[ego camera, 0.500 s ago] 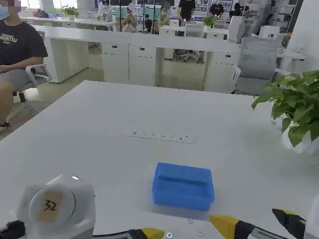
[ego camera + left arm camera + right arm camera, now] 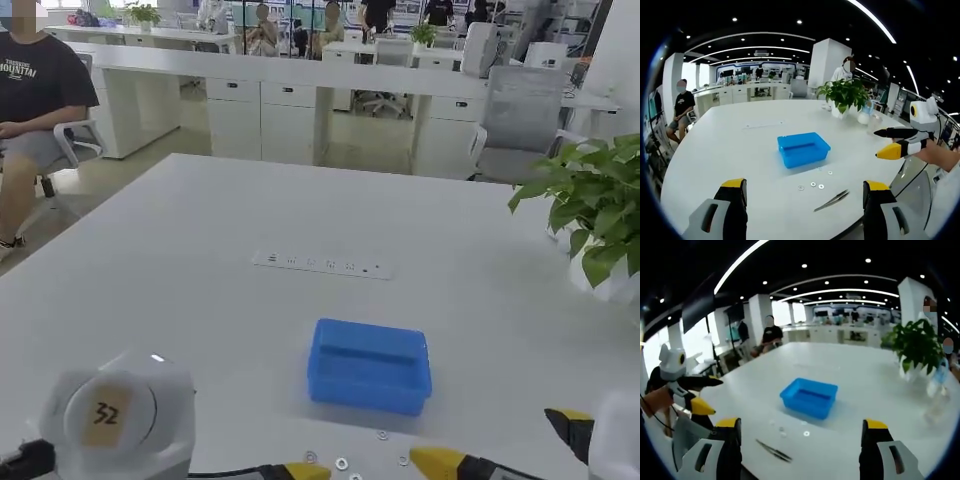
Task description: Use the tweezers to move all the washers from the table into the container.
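We hold left gripper jaws spread wide, nothing between them; right gripper likewise spread, empty. Both gripper views give us tweezers lying flat on white table near front edge. Washers scattered just beyond, apart from tweezers. Blue container sits behind washers. Head view adds power strip farther back, potted plant far right.
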Demonstrator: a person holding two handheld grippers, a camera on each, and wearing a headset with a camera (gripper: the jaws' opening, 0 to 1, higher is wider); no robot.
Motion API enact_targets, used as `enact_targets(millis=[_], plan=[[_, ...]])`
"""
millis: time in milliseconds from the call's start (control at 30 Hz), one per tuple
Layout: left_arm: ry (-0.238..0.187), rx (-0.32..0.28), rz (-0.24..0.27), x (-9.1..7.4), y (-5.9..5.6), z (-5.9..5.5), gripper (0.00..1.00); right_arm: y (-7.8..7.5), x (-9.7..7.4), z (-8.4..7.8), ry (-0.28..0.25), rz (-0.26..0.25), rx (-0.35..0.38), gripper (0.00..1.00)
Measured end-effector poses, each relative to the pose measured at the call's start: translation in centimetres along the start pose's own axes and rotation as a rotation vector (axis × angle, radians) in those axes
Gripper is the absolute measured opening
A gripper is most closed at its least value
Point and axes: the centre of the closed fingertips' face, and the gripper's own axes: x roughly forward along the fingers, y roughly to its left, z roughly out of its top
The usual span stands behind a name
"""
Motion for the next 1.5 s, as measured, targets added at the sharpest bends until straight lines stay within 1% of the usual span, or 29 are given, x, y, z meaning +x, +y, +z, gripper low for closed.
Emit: enact_targets(millis=[200, 367, 500, 667, 1000, 1100, 1367, 1500], plan=[[0.003, -0.003, 0.005, -0.04, 0.19, -0.10, 0.99, 0.00, -0.05, 0.08, 0.000, 0.000, 0.000, 0.99], [0.004, -0.005, 0.008, -0.18, 0.30, -0.15, 0.99, -0.07, -0.11, 0.53, -0.016, 0.004, 0.004, 0.99], [-0.004, -0.001, 0.014, -0.29, 0.50, 0.00, 0.99, -0.10, -0.14, 0.75, -0.025, 0.006, 0.010, 0.99], [-0.001, 0.000, 0.017, -0.26, 0.62, -0.06, 0.99, -0.17, -0.16, 0.76, -0.028, 0.005, 0.007, 0.99], [-0.002, 0.006, 0.014, -0.18, 0.53, -0.02, 0.99, -0.56, -0.33, 0.57, -0.034, -0.001, 0.010, 0.99], [0.007, 0.007, 0.013, -0.14, 0.53, -0.18, 0.99, -0.53, -0.35, 0.51, -0.032, -0.003, 0.009, 0.99], [0.008, 0.011, 0.017, -0.16, 0.61, -0.22, 0.99, -0.61, -0.34, 0.64, -0.037, -0.003, 0.002, 0.99], [-0.001, 0.011, 0.013, -0.21, 0.50, -0.03, 0.99, -0.60, -0.39, 0.63, -0.039, 0.000, 0.002, 0.99]])
